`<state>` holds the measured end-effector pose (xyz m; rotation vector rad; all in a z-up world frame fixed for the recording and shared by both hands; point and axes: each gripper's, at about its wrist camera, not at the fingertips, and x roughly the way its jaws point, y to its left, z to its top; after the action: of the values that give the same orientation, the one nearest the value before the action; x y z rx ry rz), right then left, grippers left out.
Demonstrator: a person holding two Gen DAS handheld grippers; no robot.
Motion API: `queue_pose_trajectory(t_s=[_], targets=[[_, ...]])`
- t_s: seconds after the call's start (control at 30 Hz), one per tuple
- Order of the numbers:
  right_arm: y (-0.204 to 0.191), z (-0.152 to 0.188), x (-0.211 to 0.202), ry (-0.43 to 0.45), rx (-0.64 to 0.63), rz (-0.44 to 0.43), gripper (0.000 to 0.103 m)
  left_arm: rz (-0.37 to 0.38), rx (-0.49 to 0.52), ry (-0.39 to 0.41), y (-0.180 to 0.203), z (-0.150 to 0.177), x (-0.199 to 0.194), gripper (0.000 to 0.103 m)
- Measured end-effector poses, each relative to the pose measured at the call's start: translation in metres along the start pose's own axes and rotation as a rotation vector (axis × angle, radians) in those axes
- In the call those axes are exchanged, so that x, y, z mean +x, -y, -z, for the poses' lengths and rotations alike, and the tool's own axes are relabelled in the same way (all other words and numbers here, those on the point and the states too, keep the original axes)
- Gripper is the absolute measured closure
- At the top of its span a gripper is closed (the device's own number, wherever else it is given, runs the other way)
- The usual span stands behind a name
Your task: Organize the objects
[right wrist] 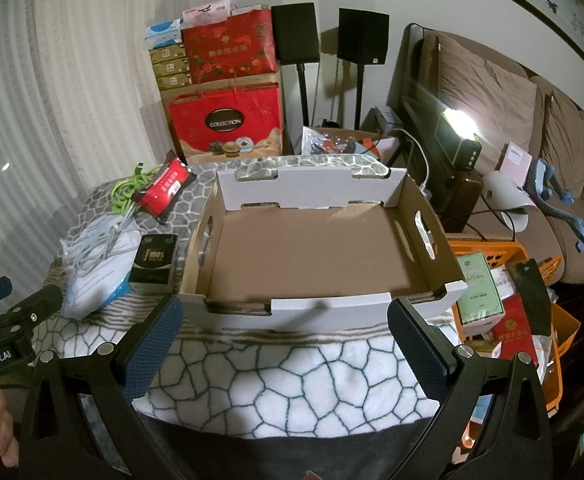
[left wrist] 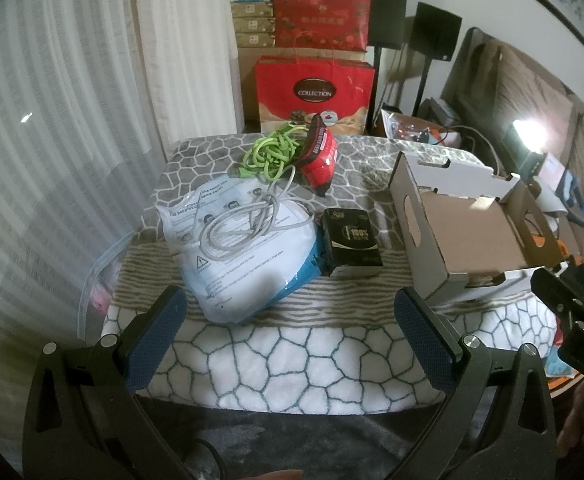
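An empty cardboard tray box (right wrist: 308,252) stands on the patterned table cover; it also shows in the left wrist view (left wrist: 472,236). Left of it lie a black tissue pack (left wrist: 352,242) (right wrist: 153,264), a white plastic bag (left wrist: 243,256) (right wrist: 95,272) with a grey cable (left wrist: 243,220) on top, a tangled green cable (left wrist: 271,156) (right wrist: 129,192) and a red snack packet (left wrist: 320,156) (right wrist: 163,188). My left gripper (left wrist: 287,332) is open and empty, in front of the white bag. My right gripper (right wrist: 283,340) is open and empty, in front of the box.
Red gift bags and stacked boxes (left wrist: 316,92) stand behind the table. Two speakers on stands (right wrist: 332,40) are beyond. A sofa (right wrist: 532,140) and a bright lamp (right wrist: 458,128) are at right. An orange basket (right wrist: 524,320) with items sits right of the table. A zip bag (left wrist: 99,280) hangs at the left edge.
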<state>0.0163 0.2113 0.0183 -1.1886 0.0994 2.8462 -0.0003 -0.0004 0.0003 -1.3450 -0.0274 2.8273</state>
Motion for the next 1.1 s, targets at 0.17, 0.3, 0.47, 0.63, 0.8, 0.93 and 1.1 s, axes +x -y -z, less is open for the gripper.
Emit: queue_pose_trajectory(t_s=[0.17, 0.3, 0.47, 0.63, 0.8, 0.93, 1.1], targets=[[0.001, -0.001, 0.002, -0.001, 0.0, 0.0, 0.0, -0.003, 0.001, 0.001, 0.006, 0.005, 0.001, 0.0], [0.002, -0.003, 0.005, 0.001, -0.001, 0.003, 0.0, -0.005, -0.001, 0.0, 0.001, 0.001, 0.012, 0.0], [0.011, -0.009, 0.015, 0.001, 0.009, 0.02, 0.0, -0.013, 0.0, -0.005, -0.01, -0.009, 0.022, 0.0], [0.044, -0.021, 0.032, -0.014, 0.036, 0.066, 0.0, -0.022, -0.004, -0.007, -0.021, -0.016, 0.028, 0.0], [0.076, -0.029, 0.045, -0.04, 0.06, 0.118, 0.0, -0.053, -0.006, -0.009, -0.037, -0.024, 0.039, 0.0], [0.098, -0.037, 0.056, -0.065, 0.077, 0.136, 0.0, -0.045, -0.018, -0.022, -0.048, -0.028, 0.049, 0.0], [0.124, -0.044, 0.07, -0.098, 0.104, 0.134, 0.0, -0.028, -0.038, -0.026, -0.059, -0.033, 0.058, 0.0]])
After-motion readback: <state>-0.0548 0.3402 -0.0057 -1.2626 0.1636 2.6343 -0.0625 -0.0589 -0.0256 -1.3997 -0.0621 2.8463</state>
